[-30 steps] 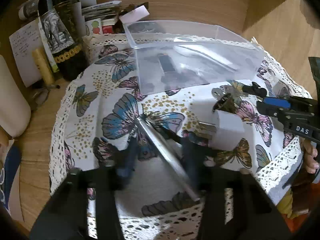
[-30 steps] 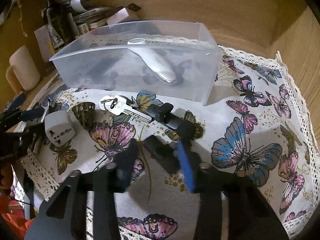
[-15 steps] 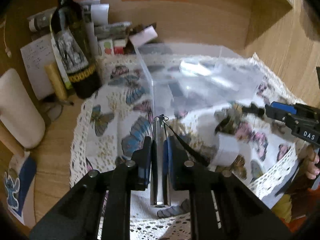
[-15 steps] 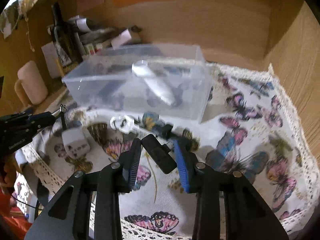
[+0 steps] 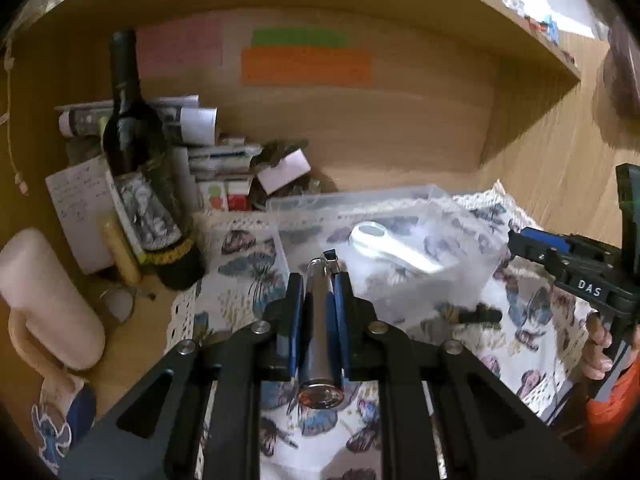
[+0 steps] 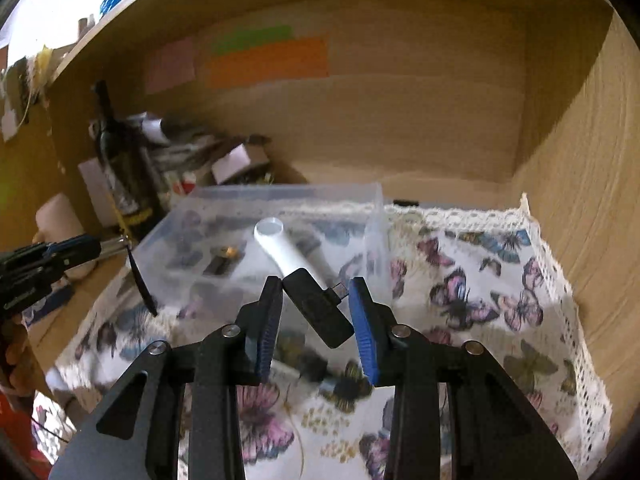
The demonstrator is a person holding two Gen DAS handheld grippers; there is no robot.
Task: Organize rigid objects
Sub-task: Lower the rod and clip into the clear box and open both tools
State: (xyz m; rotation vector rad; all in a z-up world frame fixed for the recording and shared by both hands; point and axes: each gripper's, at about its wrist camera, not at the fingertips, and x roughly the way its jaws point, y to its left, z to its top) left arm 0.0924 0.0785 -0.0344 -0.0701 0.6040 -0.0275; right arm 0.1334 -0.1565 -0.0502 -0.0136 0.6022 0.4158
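My left gripper (image 5: 317, 280) is shut on a silver metal cylinder (image 5: 319, 332) with a black strap, held above the butterfly cloth, just left of the clear plastic box (image 5: 476, 240). My right gripper (image 6: 314, 296) is shut on a black USB adapter (image 6: 318, 308), held diagonally above the cloth in front of the clear plastic box (image 6: 376, 220). The box holds a white handled tool (image 6: 280, 248) and small dark items. The left gripper also shows in the right wrist view (image 6: 86, 246), with the strap hanging down. The right gripper also shows in the left wrist view (image 5: 520, 240).
A wine bottle (image 5: 140, 168), papers and small boxes (image 5: 224, 156) stand at the back left. A cream mug (image 5: 44, 300) stands left of the cloth (image 6: 500, 300). Wooden walls close in behind and on the right. A black object (image 5: 480, 314) lies on the cloth.
Both grippers closed on their objects and lifted them off the cloth. Both rose and moved toward the clear box.
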